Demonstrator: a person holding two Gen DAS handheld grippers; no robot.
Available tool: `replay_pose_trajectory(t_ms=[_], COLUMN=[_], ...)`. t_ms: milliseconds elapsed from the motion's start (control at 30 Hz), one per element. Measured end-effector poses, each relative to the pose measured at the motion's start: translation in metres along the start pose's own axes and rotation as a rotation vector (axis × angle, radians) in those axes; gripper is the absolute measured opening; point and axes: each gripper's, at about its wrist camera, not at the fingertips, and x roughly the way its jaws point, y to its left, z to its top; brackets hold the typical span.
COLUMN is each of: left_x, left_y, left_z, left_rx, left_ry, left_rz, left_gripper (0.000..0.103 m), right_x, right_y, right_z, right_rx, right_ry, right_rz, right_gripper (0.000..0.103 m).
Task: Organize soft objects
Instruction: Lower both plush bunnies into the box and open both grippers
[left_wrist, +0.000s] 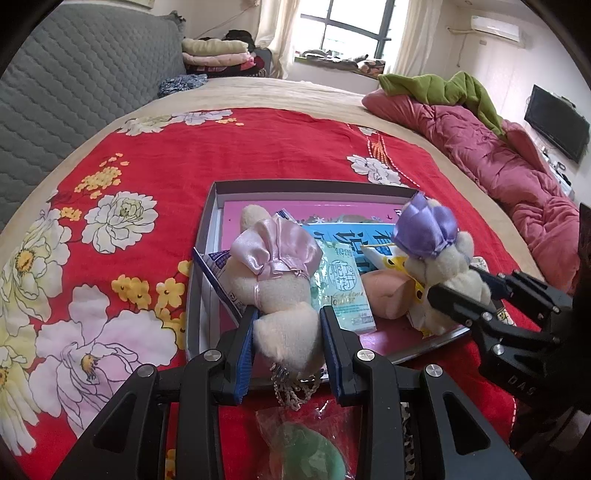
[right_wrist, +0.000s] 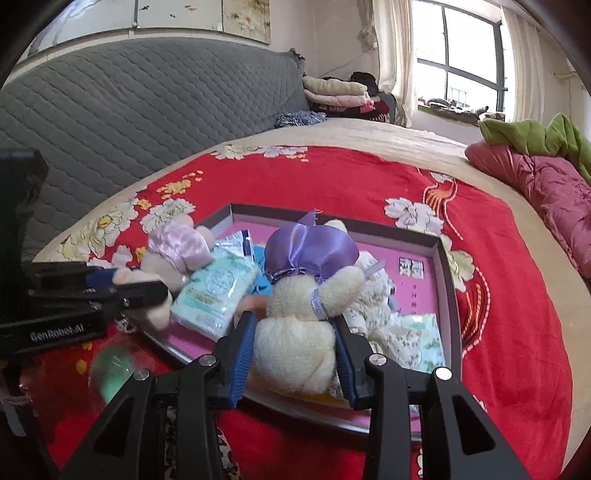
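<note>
The left gripper (left_wrist: 288, 328) is clamped on the lower body of a cream bear in a pink satin dress (left_wrist: 275, 273), its blue pads (left_wrist: 245, 343) pressed into the plush on both sides. The bear hangs over the near left corner of a shallow grey box (left_wrist: 314, 184), which lies on the red flowered blanket (left_wrist: 110, 166) of the bed. A metal chain (left_wrist: 291, 387) dangles from the toy below the pads; it could catch on the box's near edge and drag the box when the bear is set down.

In the middle of the box lie a pale green tissue pack (left_wrist: 343, 284) and a blue booklet (left_wrist: 343, 230). These are loose, and a bear pushed down onto them may slide off or tip against the wall.

The right gripper (right_wrist: 295, 343) pinches a cream bear in a purple satin dress (right_wrist: 306, 288) at the waist, over the near edge of the box, right of the pink one. Both tools crowd the same near edge, so they could knock together. Outside the box, near the front of the blanket, a green thing in a clear bag (left_wrist: 306, 454) remains.
</note>
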Motion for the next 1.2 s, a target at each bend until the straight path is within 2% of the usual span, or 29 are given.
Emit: replay_pose_trajectory(t_ms=[367,733,867,1033,1200], left_x=[0.000,0.001,0.001,0.001,0.000], left_y=[-0.002,0.002,0.006,0.008,0.009], left_z=[0.001,0.001,0.001,0.002,0.002], left_rx=[0.000,-0.006,-0.022,-0.030,-0.032], left_ry=[0.001,0.000,0.000,0.000,0.002], left_rz=[-0.003,-0.005,-0.008,-0.018,-0.019], left_gripper=[0.034,0.034,0.034,0.035,0.036], right_x=[0.001,-0.001,-0.006,-0.015,-0.026], right_y=[-0.001,-0.006,-0.004,-0.004,-0.007], right_z=[-0.002,-0.002,-0.001,0.001,0.003], right_rx=[0.004,0.033,0.019,0.021,0.029], right_ry=[-0.010,-0.021,-0.043,-0.072,-0.111], right_rz=[-0.025,0.001,-0.011,-0.017,-0.019], right_gripper=[0.041,0.043,0.056,0.057,0.063])
